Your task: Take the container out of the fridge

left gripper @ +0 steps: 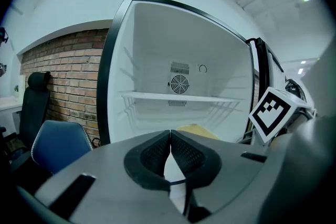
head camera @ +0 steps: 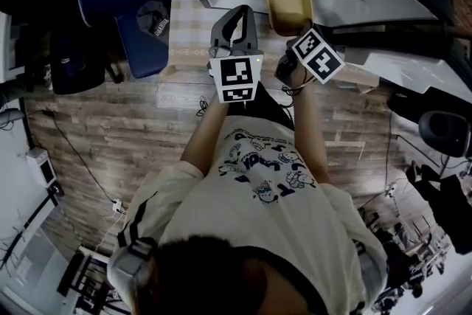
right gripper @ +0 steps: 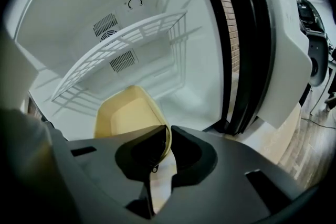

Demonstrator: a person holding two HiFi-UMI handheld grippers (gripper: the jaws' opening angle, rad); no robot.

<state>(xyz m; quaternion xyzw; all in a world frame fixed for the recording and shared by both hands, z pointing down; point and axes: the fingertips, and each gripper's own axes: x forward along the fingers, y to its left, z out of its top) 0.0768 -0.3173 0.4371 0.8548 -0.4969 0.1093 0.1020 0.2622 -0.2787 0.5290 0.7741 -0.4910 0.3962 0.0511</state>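
Note:
A shallow yellow container [right gripper: 126,113] sits tilted at the mouth of the open white fridge [right gripper: 173,76], below the wire shelf [right gripper: 121,44]. My right gripper [right gripper: 168,136] is shut on the container's near rim, which runs between its pads. In the head view the container [head camera: 289,2] sticks out ahead of the right gripper [head camera: 299,33] at the fridge's front edge. My left gripper [left gripper: 170,135] is shut and empty, its tips touching. It hangs in front of the fridge, left of the right gripper, and shows in the head view as the left gripper [head camera: 234,15].
A blue chair [head camera: 140,11] stands left of the fridge by a brick wall [left gripper: 63,71]. The fridge door [right gripper: 283,60] is swung open at the right. The person's body and arms fill the space over the wooden floor [head camera: 110,129].

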